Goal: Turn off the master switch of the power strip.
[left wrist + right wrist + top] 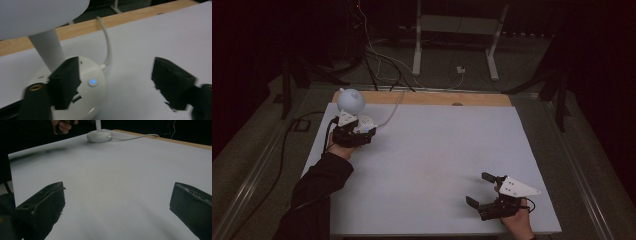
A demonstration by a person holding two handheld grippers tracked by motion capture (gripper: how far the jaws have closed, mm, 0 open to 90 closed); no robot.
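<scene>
A small white desk lamp (352, 107) stands at the far left corner of the table (437, 150), close to the wooden edge strip (432, 98), probably so that its white cable (107, 47) can run straight off the back without crossing the working surface. The left gripper (354, 131) is held low against the lamp's round base (82, 85), one jaw lying over the base beside the stem (48, 51) and the other out over bare table; the jaws are spread and pinch nothing, a stance that suits pressing the lit blue button (92, 81) rather than lifting the lamp. The right gripper (484, 192) rests near the front right, well apart from the lamp, its jaws wide apart with nothing between them, apparently just waiting. No brand, label or writing can be read anywhere.
</scene>
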